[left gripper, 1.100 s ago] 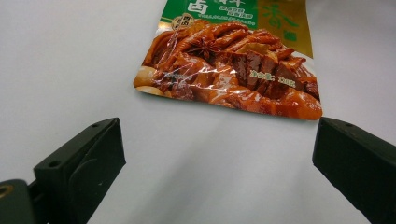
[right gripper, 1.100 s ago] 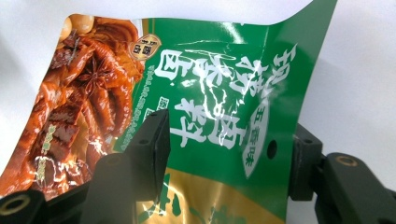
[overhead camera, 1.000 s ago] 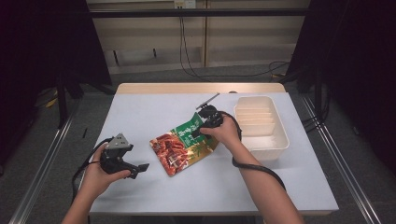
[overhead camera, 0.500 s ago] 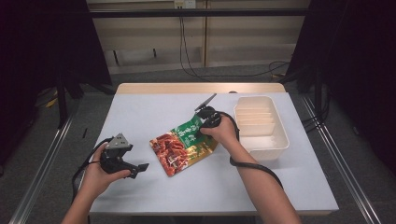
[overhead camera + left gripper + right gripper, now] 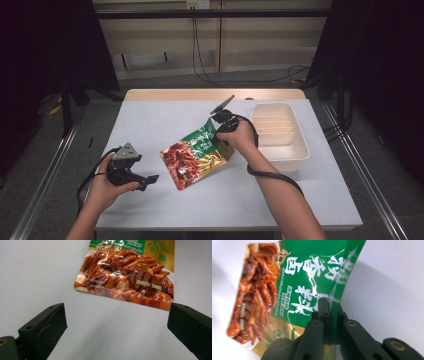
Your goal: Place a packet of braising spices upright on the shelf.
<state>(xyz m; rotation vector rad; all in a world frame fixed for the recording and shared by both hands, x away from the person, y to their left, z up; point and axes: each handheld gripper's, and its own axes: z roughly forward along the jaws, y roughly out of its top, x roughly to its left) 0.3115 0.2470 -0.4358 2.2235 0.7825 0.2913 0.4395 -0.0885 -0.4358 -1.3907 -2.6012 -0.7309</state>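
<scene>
A glossy snack pouch (image 5: 195, 157), green and gold at one end and printed with red-brown food at the other, lies in the middle of the table. My right gripper (image 5: 216, 141) comes down on its green end. Its jaws have just been closing and now pinch the pouch's (image 5: 312, 282) side edge, with the right gripper (image 5: 331, 305) shut on the foil. My left gripper (image 5: 149, 180) rests low on the table left of the pouch. Its jaws stand wide apart and hold nothing; in the left gripper (image 5: 116, 310) view the pouch's (image 5: 127, 277) red end lies just ahead.
A white plastic tray (image 5: 280, 156) with ribbed dividers stands to the right of the pouch, close behind my right hand. The pale table (image 5: 150, 120) has bare surface to the left and front. Dark curtains and cables lie beyond the far edge.
My right gripper has settled onto the pouch's green end and its jaws have come together on the edge. The left hand has stayed put.
</scene>
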